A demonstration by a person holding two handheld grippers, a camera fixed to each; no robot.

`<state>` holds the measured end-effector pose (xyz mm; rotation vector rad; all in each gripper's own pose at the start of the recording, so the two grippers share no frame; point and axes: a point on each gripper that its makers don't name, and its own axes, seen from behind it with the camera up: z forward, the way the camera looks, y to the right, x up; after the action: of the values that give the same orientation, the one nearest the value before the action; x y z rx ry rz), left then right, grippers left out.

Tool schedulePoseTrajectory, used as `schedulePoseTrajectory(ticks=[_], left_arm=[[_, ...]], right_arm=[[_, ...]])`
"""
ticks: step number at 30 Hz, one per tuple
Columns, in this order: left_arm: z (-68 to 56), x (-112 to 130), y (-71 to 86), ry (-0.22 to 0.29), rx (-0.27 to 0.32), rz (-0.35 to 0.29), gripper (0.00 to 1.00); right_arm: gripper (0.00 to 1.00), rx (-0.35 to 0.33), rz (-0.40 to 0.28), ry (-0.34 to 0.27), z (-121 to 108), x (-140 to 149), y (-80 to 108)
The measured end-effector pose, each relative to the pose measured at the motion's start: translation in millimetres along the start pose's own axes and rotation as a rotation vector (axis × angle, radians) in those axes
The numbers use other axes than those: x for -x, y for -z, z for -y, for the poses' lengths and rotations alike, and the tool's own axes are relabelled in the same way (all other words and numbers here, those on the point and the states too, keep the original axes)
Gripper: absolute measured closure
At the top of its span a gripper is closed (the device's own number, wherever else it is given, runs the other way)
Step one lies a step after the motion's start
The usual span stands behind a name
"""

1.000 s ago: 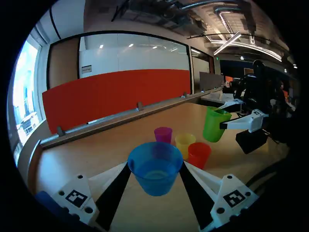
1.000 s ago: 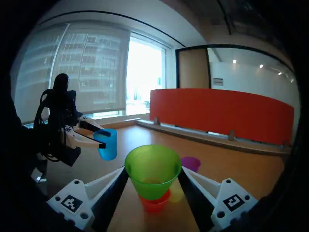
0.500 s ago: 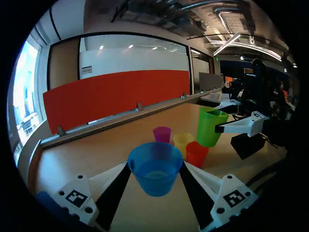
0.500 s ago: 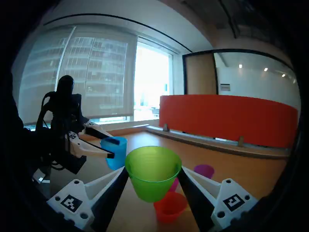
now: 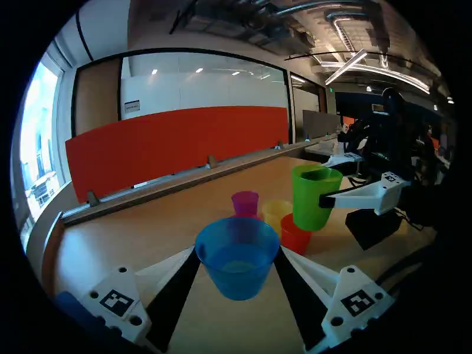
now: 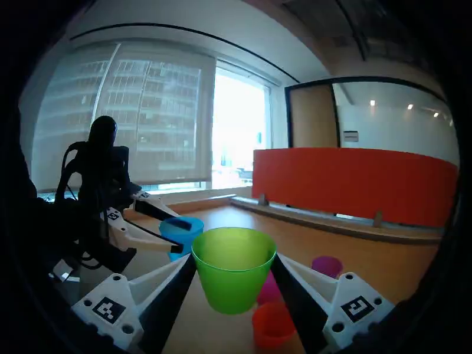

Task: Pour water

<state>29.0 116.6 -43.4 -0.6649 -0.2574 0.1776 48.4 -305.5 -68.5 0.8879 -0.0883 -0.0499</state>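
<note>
Between the jaws of the left gripper sits a blue cup holding water, pinched upright. The right gripper pinches a green cup, also upright. Beyond the left jaws, a purple cup, yellow cup and red cup stand clustered on the table.

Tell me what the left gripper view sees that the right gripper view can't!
Left gripper view: water in the blue cup, a yellow cup and long ceiling lights. Right gripper view: a big bright window with blinds. Both: the blue cup, the green cup, a red cup, a purple cup, the orange-red divider and the wooden table.
</note>
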Motion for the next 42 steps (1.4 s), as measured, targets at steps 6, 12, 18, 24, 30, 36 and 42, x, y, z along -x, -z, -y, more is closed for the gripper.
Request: schedulePoseTrajectory(ticks=[6,12,18,24,30,36,42], left_arm=[[-0.7,-0.5,2.2,-0.006,0.005,-0.005,0.14],[-0.4,-4.1,3.8,-0.014,0.005,-0.019,0.14],[3.3,-14.2,6.8,-0.058,-0.012,-0.037,0.14],[3.6,-19.1,5.0,-0.109,-0.015,-0.034,0.14],[0.5,-27.2,3.6,-0.192,-0.018,-0.037,0.14],[0.1,-34.1,4.8,-0.301,-0.031,-0.034,0.14],[-1.9,-43.2,7.4,-0.369,-0.037,-0.045,0.14]], right_arm=[[0.09,-0.018,0.006,-0.010,8.0,2.1,-6.4],[0.09,-0.035,0.018,-0.016,14.9,6.9,-10.4],[0.09,-0.055,0.038,-0.008,23.8,12.2,-13.4],[0.09,-0.077,0.059,0.001,33.0,20.1,-16.3],[0.09,-0.097,0.083,0.011,41.0,28.6,-18.7],[0.09,-0.115,0.096,0.009,46.7,34.6,-18.9],[0.09,-0.129,0.113,0.014,52.2,41.9,-18.2]])
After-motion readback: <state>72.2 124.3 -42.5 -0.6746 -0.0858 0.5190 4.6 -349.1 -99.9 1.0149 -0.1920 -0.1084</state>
